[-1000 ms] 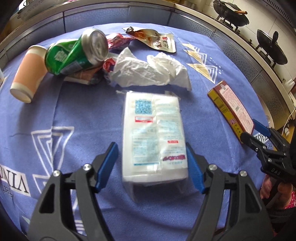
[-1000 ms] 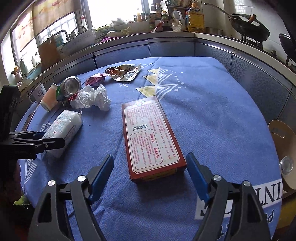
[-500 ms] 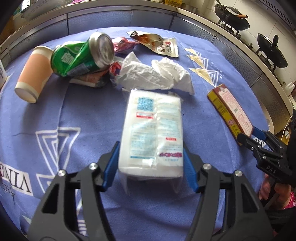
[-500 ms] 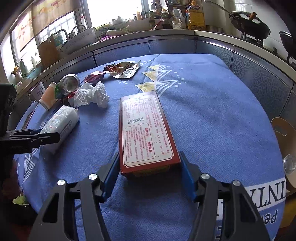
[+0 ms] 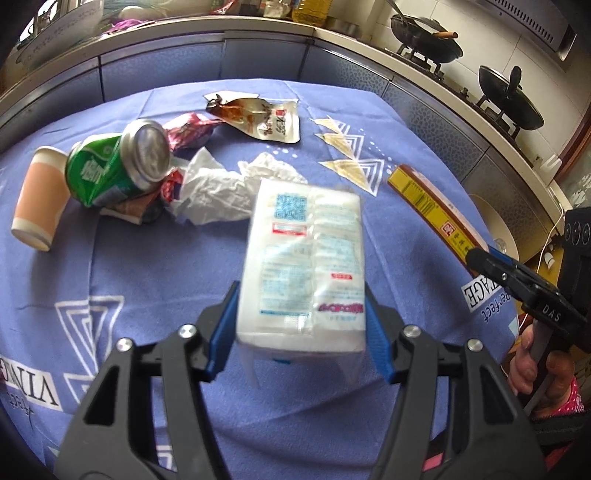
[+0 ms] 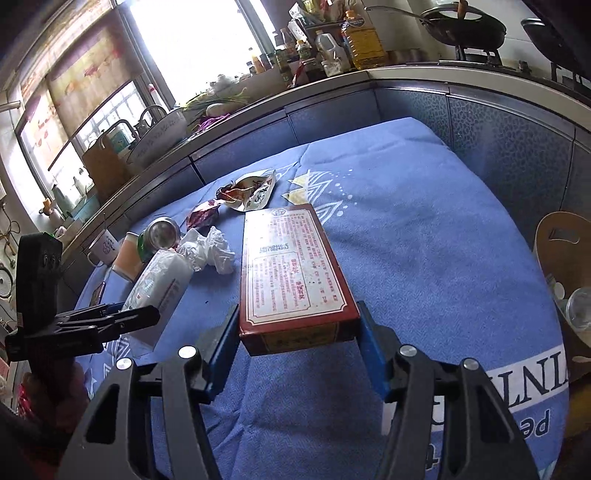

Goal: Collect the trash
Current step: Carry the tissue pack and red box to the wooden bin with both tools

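Observation:
My left gripper [image 5: 300, 325] is shut on a white tissue pack [image 5: 304, 258] and holds it lifted above the blue tablecloth [image 5: 147, 266]. My right gripper [image 6: 297, 339] is shut on a flat red box [image 6: 291, 273], raised off the cloth. The box also shows in the left wrist view [image 5: 436, 206], and the tissue pack in the right wrist view [image 6: 159, 280]. On the cloth lie a green can [image 5: 122, 166], a paper cup [image 5: 37, 203], crumpled white paper [image 5: 221, 192], a red wrapper [image 5: 188, 131] and an opened snack pouch [image 5: 258, 116].
A kitchen counter [image 5: 258, 40] curves round the far side, with woks on a stove [image 5: 428, 22] at the right. A brown paper bag [image 6: 565, 266] holding cups stands beside the table's right edge. Bottles [image 6: 332, 48] and a sink line the counter.
Both grippers closed from open onto their objects, the left on the tissue pack and the right on the red box. Both objects have risen off the cloth.

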`<state>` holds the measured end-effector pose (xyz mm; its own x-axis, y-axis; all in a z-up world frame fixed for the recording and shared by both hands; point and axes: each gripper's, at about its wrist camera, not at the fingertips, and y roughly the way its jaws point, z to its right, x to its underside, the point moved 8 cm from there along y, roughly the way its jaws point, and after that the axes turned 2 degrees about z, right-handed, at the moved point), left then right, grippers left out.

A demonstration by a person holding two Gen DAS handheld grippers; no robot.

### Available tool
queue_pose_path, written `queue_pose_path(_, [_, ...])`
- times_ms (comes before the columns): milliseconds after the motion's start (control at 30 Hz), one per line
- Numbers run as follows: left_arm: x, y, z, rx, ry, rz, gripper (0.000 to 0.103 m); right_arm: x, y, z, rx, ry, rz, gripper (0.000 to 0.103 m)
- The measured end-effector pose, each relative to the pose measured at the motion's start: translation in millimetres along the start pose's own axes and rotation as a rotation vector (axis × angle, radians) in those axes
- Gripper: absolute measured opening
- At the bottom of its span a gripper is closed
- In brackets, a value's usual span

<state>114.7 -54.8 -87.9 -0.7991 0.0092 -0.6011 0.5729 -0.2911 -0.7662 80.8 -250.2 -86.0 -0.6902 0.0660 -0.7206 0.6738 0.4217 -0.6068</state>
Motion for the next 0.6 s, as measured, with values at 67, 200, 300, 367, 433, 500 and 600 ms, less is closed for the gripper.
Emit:
queue_pose_path(67, [-2, 2, 2, -0.034, 0.018, 0.004, 0.059, 3, 0, 3, 0.000, 0.016, -0.006, 0.059])
queue_pose_path(200, [-5, 3, 2, -0.088, 0.044, 0.012, 0.059, 6, 1, 5, -0.003, 0.025, -0.009, 0.059])
queue_pose_path(300, [-4, 2, 0, -0.102, 0.050, 0.014, 0.059, 5, 0, 2, -0.009, 0.022, -0.005, 0.059])
queue_pose_path(367, [-3, 2, -2, -0.109, 0.048, 0.014, 0.060, 3, 1, 1, -0.014, 0.017, -0.005, 0.059])
queue_pose_path(433, [-2, 1, -4, -0.112, 0.041, 0.014, 0.060, 3, 1, -2, -0.017, 0.011, -0.007, 0.059])
queue_pose_path(500, [-1, 0, -6, -0.116, 0.035, 0.015, 0.060, 4, 3, -5, -0.020, 0.007, -0.010, 0.059])
queue_pose_path(600, [1, -2, -9, -0.122, 0.030, 0.016, 0.060, 5, 4, -7, -0.022, 0.006, -0.014, 0.059])
